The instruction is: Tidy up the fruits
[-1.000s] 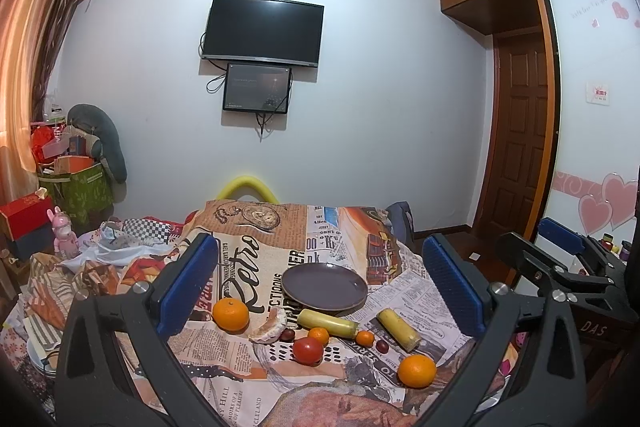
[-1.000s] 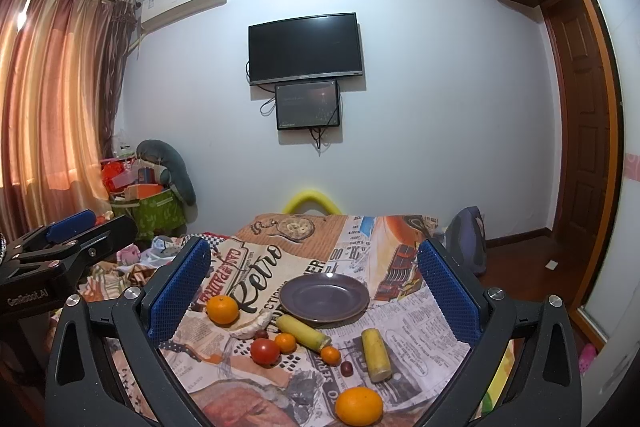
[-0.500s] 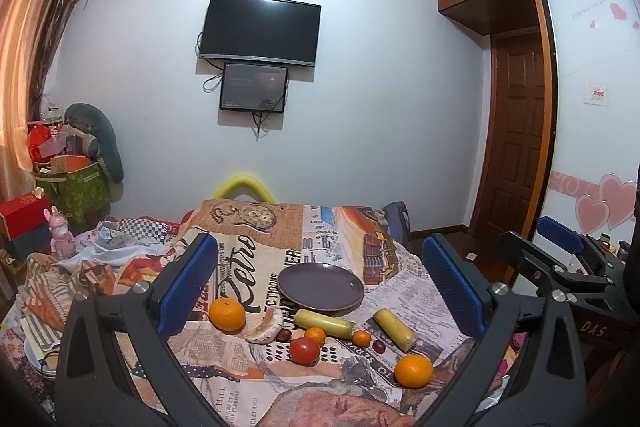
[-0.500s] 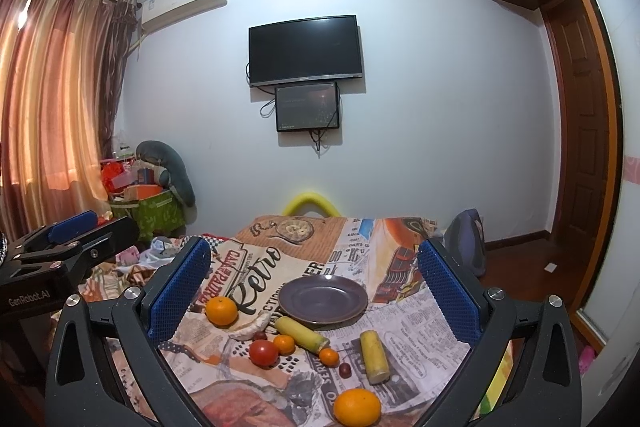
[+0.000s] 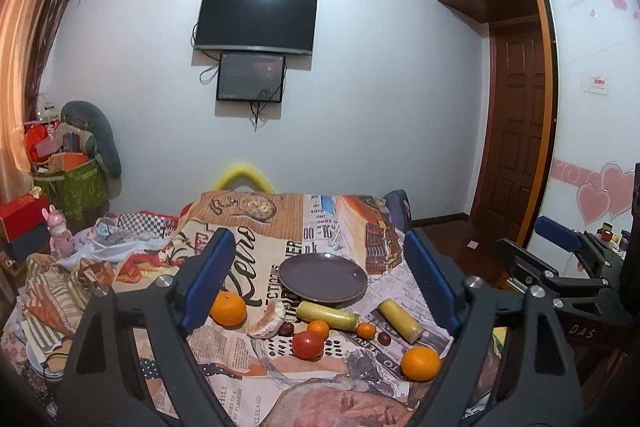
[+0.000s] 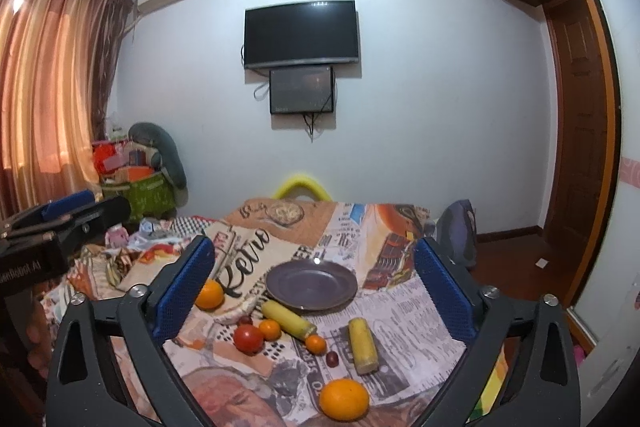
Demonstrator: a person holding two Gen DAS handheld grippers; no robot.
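Fruits lie on a table covered with a newspaper-print cloth (image 5: 256,251); a dark purple plate (image 5: 322,277) sits near the middle of the table with nothing on it; a big orange (image 5: 228,309) is off the plate's left side, and a peeled citrus piece (image 5: 269,319) lies just beside it; a red tomato (image 5: 307,345) sits toward the near edge, with a small tangerine (image 5: 318,328) touching it behind; two yellow corn pieces lie near the plate, one (image 5: 327,315) touching its near rim and the other (image 5: 400,319) further right; a second small tangerine (image 5: 365,331) and a dark little fruit (image 5: 384,337) rest between them; another orange (image 5: 420,363) is by the near right corner; the left gripper (image 5: 320,287) is held wide open above the fruits and grips nothing; the right gripper (image 6: 316,287) is wide open too, with nothing between its blue pads (image 6: 185,287).
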